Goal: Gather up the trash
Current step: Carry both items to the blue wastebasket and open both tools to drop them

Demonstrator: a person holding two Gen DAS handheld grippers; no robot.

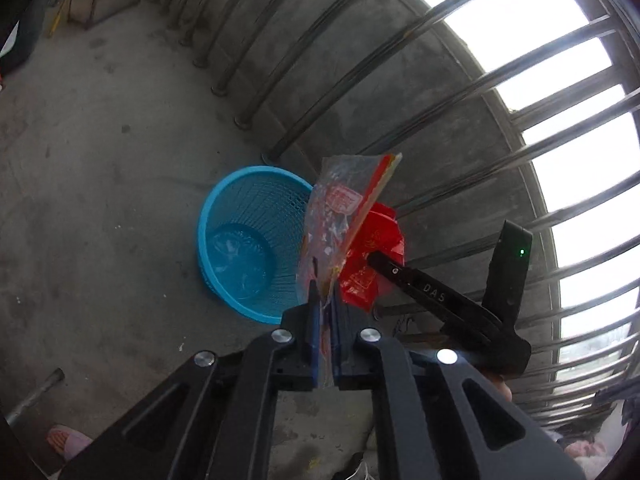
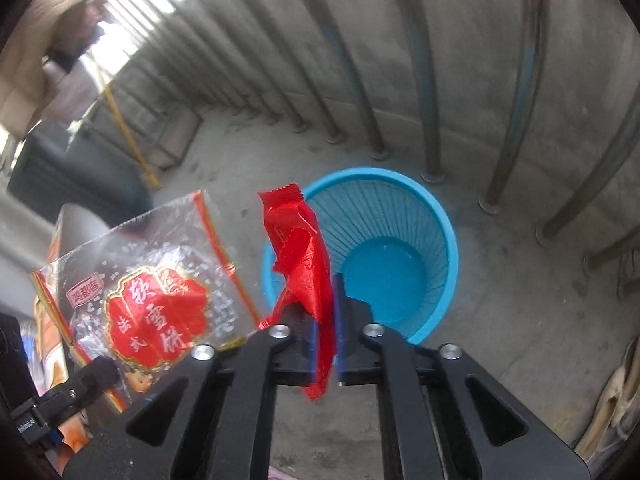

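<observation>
My left gripper [image 1: 325,300] is shut on a clear snack bag with red print [image 1: 340,216], held upright beside and above a blue mesh basket [image 1: 244,240] on the concrete floor. The bag also shows in the right wrist view [image 2: 152,292] at lower left. My right gripper [image 2: 327,304] is shut on a crumpled red wrapper [image 2: 304,252], held over the near left rim of the basket [image 2: 400,256]. The red wrapper [image 1: 372,264] and the right gripper's finger [image 1: 424,288] also show in the left wrist view. The basket holds a thin clear film at its bottom.
A metal railing [image 1: 360,92] on a low concrete wall runs behind the basket. A yellow-handled tool [image 2: 128,132] and boxes lie further back. A metal pipe [image 1: 36,392] lies at lower left. A slippered foot [image 1: 66,442] is near the bottom.
</observation>
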